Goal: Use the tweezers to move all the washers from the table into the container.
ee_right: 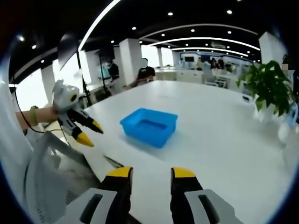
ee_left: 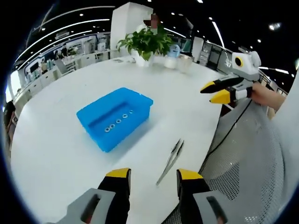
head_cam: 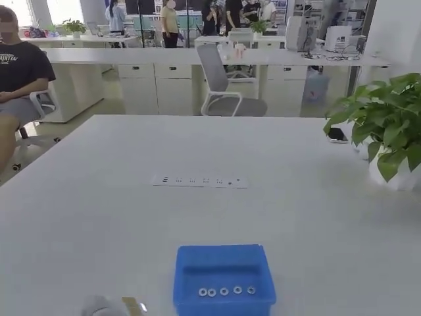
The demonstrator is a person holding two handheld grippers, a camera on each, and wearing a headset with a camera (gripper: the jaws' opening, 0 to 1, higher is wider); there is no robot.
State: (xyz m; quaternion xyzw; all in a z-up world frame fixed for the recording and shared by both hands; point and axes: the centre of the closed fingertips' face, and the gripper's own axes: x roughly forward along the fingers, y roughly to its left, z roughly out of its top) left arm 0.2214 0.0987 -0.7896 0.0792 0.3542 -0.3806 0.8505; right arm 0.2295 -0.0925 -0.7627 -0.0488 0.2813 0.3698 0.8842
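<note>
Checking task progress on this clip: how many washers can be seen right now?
5 washers, side by side in one row on the floor of the blue container, near its front wall. Any others on the table would be too small to tell.

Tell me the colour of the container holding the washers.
Bright blue. The container shows best in the head view, with five washers lying inside.

Light: bright, even; ceiling spots [ee_right: 229, 11], far-left windows [head_cam: 66, 9].
Shadows: faint, soft beside the container [head_cam: 223, 280].
Blur: head view soft (near edge worst).
Distortion: gripper views bend at edges.
</note>
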